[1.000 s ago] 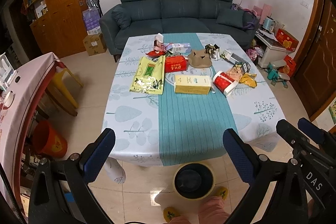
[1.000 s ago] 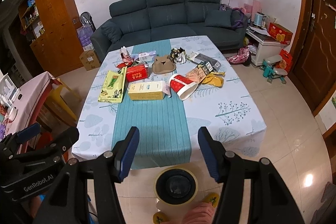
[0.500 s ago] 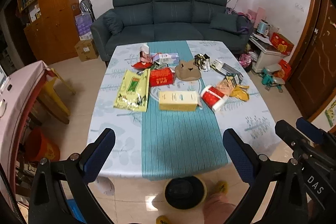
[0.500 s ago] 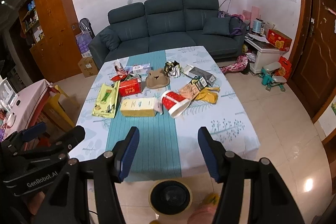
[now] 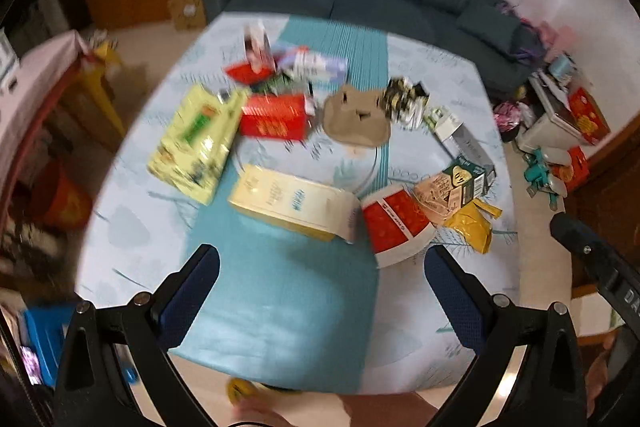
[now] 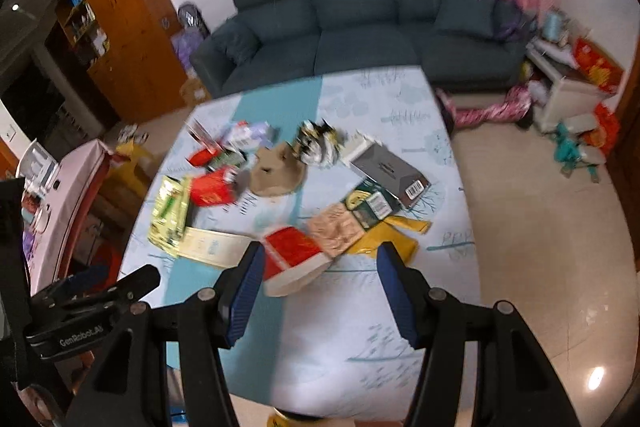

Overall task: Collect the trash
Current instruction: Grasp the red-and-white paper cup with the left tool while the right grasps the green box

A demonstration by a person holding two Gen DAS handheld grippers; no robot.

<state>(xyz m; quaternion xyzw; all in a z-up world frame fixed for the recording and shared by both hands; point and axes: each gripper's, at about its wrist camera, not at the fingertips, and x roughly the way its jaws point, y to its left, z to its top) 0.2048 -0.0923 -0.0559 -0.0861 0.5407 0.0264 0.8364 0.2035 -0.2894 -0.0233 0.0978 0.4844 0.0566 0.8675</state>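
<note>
Desk, left to right: green-yellow packet, red box, cream carton, brown paper, red-white cup, yellow wrapper. Left tongs and right tongs are held wide, empty, above the near edge.

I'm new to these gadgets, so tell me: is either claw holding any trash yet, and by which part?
Nothing is held. The left gripper and right gripper both hang open above the table.
</note>
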